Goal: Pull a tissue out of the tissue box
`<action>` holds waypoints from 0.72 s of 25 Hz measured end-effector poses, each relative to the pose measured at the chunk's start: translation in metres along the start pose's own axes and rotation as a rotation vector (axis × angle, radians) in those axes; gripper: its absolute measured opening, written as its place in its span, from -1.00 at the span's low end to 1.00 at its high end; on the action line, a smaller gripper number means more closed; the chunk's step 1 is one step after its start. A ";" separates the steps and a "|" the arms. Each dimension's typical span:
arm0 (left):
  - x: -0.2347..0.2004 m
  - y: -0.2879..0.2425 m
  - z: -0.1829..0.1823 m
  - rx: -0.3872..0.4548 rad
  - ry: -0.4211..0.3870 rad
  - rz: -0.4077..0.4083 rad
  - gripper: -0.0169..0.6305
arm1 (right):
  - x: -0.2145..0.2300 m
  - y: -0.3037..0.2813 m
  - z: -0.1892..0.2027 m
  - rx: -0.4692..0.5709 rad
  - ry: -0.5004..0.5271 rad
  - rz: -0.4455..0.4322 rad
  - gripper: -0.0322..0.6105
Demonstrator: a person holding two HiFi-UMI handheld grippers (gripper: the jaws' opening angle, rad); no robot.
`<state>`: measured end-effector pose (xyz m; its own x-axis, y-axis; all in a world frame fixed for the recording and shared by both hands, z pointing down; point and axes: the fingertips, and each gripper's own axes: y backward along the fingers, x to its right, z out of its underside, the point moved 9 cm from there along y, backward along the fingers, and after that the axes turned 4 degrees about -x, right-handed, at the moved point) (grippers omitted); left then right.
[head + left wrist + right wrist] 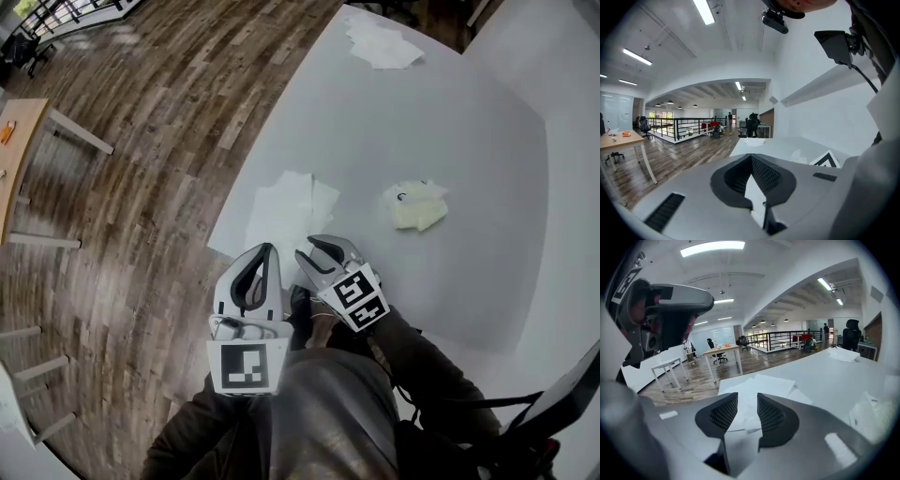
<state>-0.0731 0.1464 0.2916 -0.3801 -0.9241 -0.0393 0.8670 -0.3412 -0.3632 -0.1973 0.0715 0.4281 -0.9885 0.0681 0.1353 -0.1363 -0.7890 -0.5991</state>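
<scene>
A soft pale-yellow tissue pack (pixel 415 204) with a white tissue sticking out lies on the white table (pixel 450 122), right of centre. It shows blurred at the right edge of the right gripper view (pixel 876 414). Flat pulled tissues (pixel 281 211) lie near the table's left edge, just ahead of both grippers. My right gripper (pixel 317 251) is open over the near table edge; its jaws (pixel 743 401) frame those tissues (pixel 757 387) with nothing between the pads. My left gripper (pixel 265 255) hangs beside it at the left, its fingertips meeting (pixel 751 157), holding nothing I can see.
Another heap of loose tissues (pixel 380 42) lies at the table's far end. Wooden floor (pixel 141 187) runs along the table's left side, with a small wooden desk (pixel 19 150) there. The person's dark sleeves (pixel 319 403) fill the bottom of the head view.
</scene>
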 end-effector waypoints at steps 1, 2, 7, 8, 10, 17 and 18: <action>0.002 0.000 0.001 0.001 -0.006 0.017 -0.95 | -0.003 0.008 0.002 0.018 -0.019 0.018 -0.54; 0.005 0.001 0.002 0.004 -0.009 0.032 -0.95 | -0.006 0.018 0.004 0.040 -0.037 0.038 -0.54; 0.037 0.013 0.004 0.030 -0.020 0.119 -0.95 | -0.020 0.090 -0.004 0.206 -0.133 0.122 -0.54; 0.048 0.017 0.003 0.042 -0.029 0.141 -0.95 | -0.024 0.109 -0.008 0.243 -0.150 0.142 -0.55; 0.074 0.030 0.000 0.062 -0.052 0.190 -0.95 | -0.036 0.152 -0.014 0.318 -0.182 0.198 -0.59; 0.168 0.082 -0.006 0.157 -0.153 0.303 -0.95 | -0.088 0.287 -0.002 0.520 -0.219 0.439 -0.87; 0.179 0.088 -0.008 0.177 -0.165 0.310 -0.95 | -0.095 0.297 0.003 0.524 -0.213 0.461 -0.88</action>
<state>-0.0677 -0.0473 0.2454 -0.0470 -0.9983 0.0335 0.9802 -0.0525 -0.1910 -0.1439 -0.1713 0.2395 -0.8963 -0.4196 0.1432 0.3926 -0.9012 -0.1834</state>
